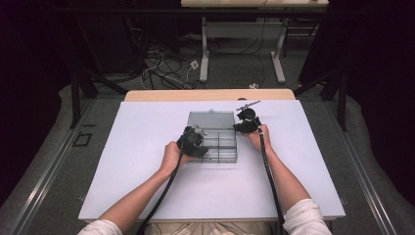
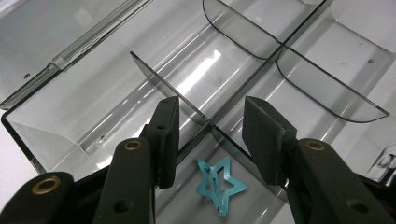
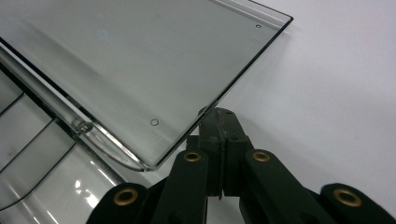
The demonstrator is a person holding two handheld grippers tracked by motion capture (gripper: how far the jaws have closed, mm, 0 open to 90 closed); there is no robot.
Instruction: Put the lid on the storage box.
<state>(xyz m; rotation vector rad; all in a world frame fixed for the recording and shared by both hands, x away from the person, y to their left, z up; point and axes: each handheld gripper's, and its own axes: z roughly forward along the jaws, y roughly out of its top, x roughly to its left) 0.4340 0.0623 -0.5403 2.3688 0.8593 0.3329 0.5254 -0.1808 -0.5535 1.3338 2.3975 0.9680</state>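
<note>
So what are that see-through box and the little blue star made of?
The box looks like clear, smoke-tinted hard plastic: glossy, showing the surface beneath. The star is probably thin painted metal, a teal hair clip with a smooth sheen, though plastic is possible.

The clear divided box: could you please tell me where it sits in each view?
High view: clear divided box at the middle of the table.
Left gripper view: across most of the frame, blue star clip in its nearest compartment.
Right gripper view: compartments at lower left.
Shared landmark: its open lid.
</note>
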